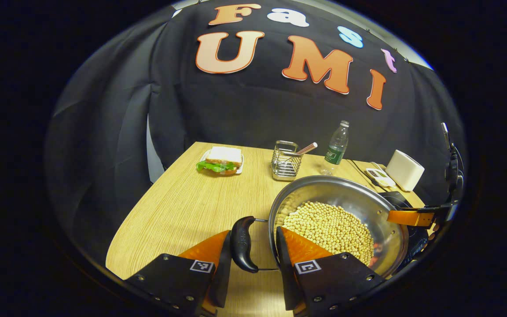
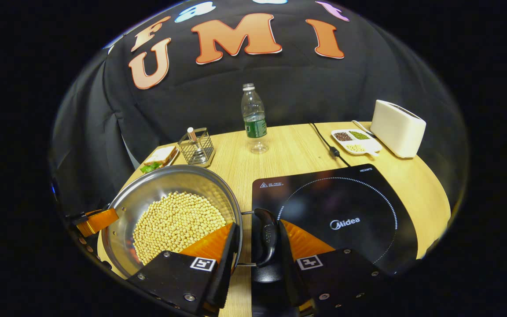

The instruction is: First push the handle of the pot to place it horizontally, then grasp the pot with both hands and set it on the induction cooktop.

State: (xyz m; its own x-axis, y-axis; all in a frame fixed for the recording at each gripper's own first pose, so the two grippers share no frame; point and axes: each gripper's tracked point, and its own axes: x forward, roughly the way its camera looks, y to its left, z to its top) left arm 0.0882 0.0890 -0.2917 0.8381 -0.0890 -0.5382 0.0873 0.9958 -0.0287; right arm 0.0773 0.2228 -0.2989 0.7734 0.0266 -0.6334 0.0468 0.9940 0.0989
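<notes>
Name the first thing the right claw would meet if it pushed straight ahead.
Probably the pot's black side handle, already between its fingers. Beyond it lies the cooktop, then the bottle farther back; depth is hard to judge.

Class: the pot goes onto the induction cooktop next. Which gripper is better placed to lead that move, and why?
Right, probably. The right gripper straddles the pot handle lying beside the induction cooktop; the left gripper straddles the opposite handle, farther from it.
</notes>
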